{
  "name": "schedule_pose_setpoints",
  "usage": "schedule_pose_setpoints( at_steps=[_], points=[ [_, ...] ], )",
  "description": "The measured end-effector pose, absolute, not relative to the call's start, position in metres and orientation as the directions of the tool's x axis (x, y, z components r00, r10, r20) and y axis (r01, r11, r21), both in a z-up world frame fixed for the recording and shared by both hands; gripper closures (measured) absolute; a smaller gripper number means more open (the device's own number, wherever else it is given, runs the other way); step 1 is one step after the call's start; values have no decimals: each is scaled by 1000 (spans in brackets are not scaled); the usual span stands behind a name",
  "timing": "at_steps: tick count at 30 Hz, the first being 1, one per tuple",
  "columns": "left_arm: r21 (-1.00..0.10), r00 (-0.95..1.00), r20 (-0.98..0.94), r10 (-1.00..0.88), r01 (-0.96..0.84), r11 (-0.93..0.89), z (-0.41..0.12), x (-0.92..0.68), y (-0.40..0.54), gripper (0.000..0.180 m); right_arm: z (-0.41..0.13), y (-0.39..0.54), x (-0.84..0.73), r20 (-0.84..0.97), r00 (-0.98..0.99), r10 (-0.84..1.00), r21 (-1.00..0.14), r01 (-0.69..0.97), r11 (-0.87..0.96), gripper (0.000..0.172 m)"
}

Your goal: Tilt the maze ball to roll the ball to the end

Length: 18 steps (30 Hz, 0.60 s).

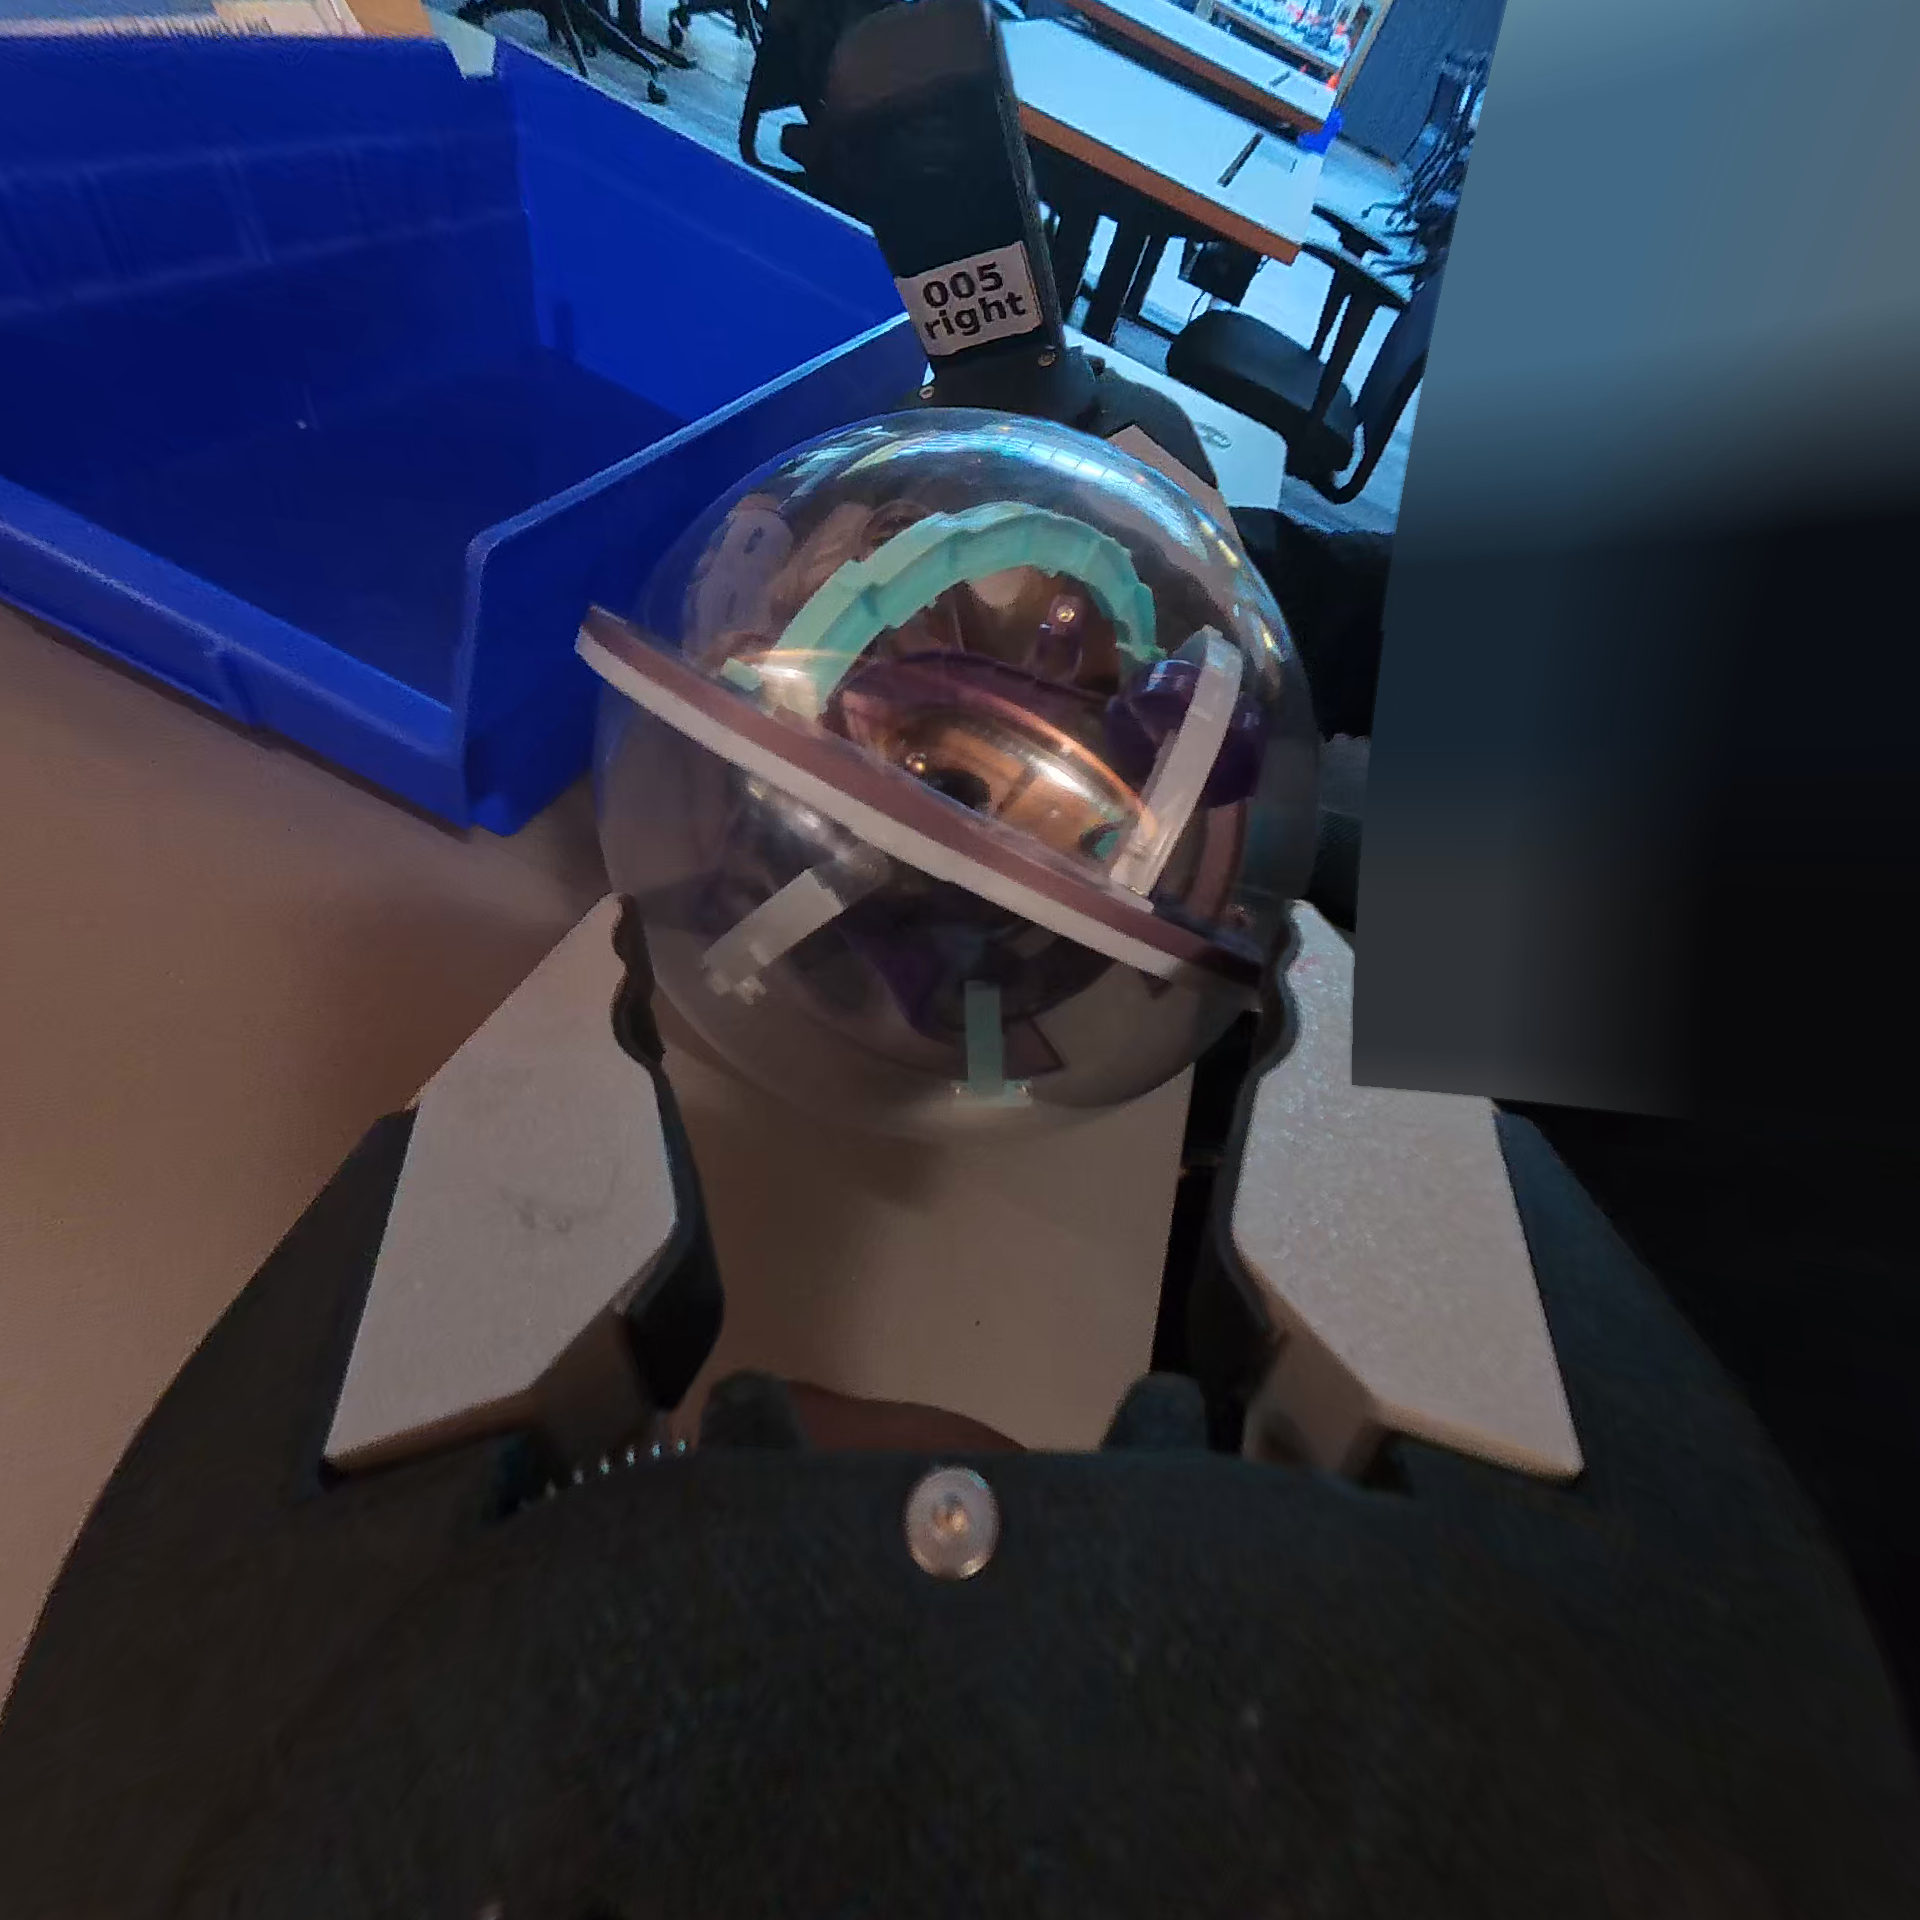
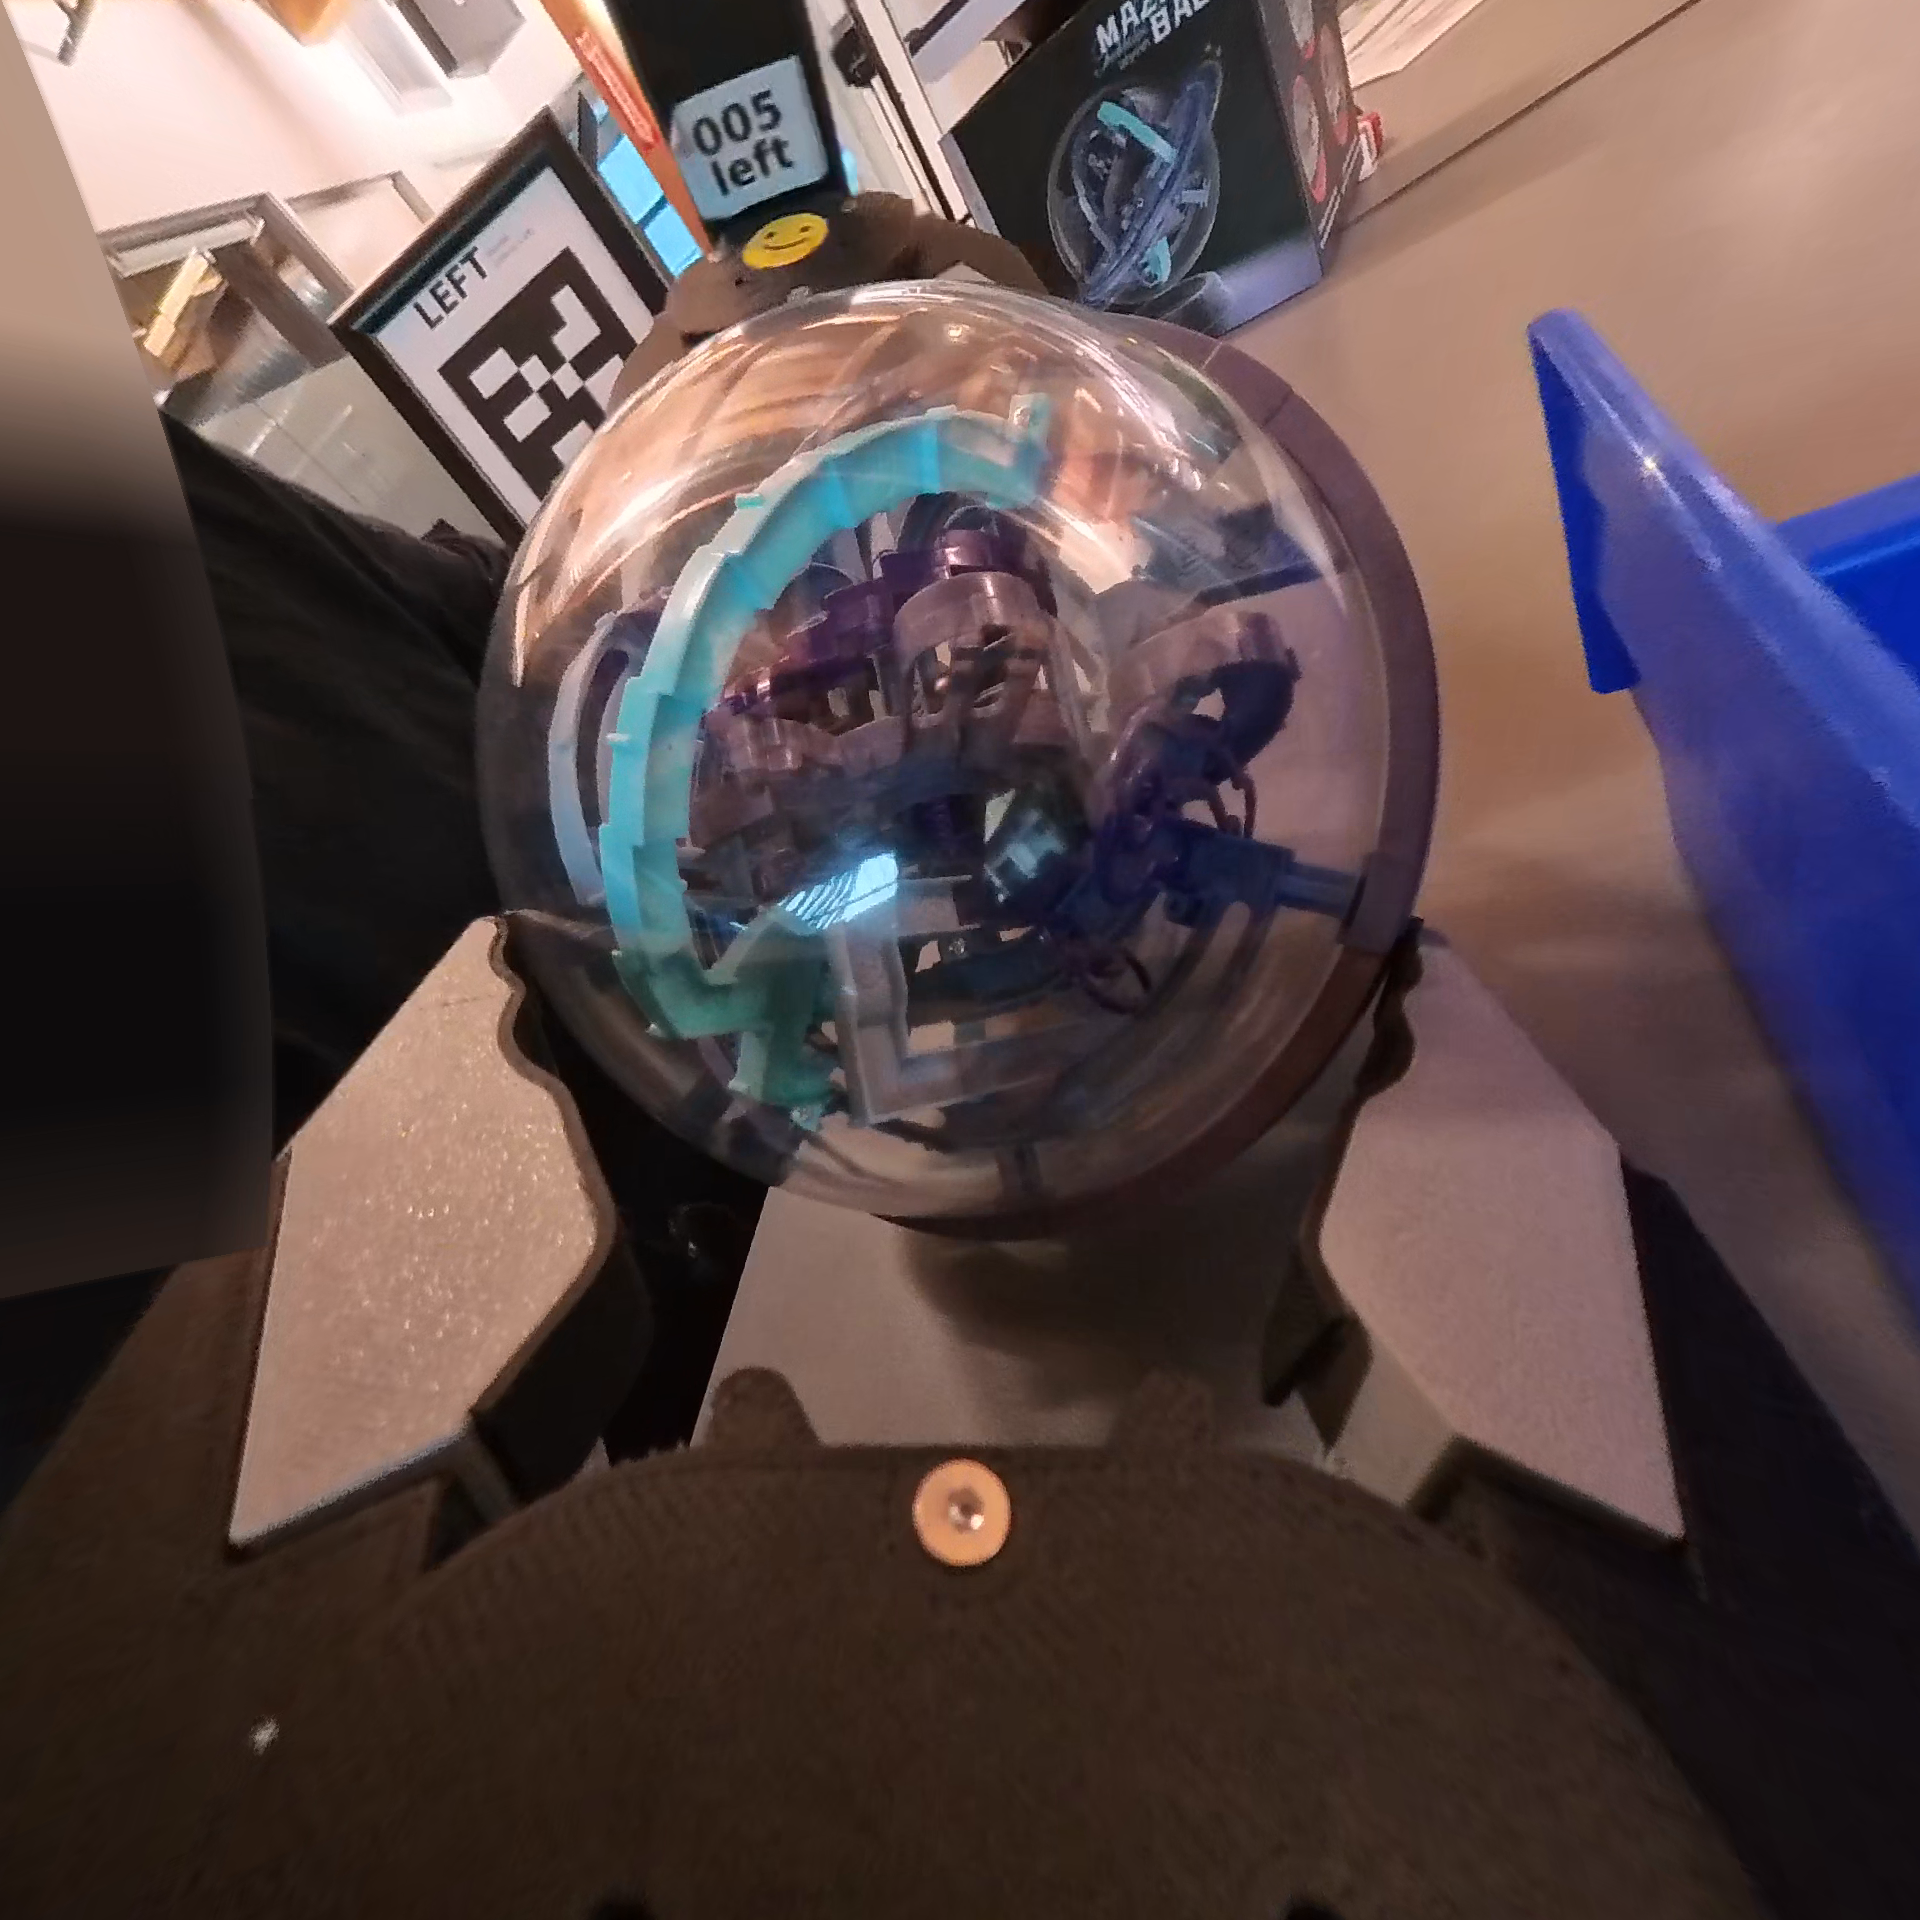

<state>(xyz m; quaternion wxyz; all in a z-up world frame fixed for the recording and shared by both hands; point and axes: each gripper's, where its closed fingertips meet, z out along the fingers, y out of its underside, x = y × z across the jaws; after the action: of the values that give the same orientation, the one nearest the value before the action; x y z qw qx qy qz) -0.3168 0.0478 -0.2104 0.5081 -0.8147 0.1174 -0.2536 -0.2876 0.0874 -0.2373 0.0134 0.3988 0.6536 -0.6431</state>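
Maze ball (image 1: 940, 769) (clear) between both tongs

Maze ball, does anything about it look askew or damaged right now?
No damage shows. The maze ball sits tilted, its seam ring slanting down to the right, clamped between both hand-held grippers. That fits the tilting task.

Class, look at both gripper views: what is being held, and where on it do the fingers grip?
Both grippers, left and right, hold the clear maze ball from opposite ends, fingers pressing its lower sides.
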Motion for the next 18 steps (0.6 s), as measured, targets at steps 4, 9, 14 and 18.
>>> schedule_pose_setpoints(
  at_steps=[4,9,14,18],
  points=[
    [-897,856,248,-453,27,-441,-212,-313,46,63,-236,87,-287,-533,-688,493,-831,535,-153,21],
    [-911,863,206,-462,-3,-412,-212,-310,44,61,-235,86,-285,-530,-697,483,-834,531,-148,22],
    [-930,857,170,-487,-25,-368,-211,-309,37,59,-235,82,-283,-535,-703,469,-831,538,-143,24],
    [-941,848,119,-516,-70,-331,-213,-310,32,59,-235,79,-283,-532,-708,464,-833,537,-135,28]
  ],
)
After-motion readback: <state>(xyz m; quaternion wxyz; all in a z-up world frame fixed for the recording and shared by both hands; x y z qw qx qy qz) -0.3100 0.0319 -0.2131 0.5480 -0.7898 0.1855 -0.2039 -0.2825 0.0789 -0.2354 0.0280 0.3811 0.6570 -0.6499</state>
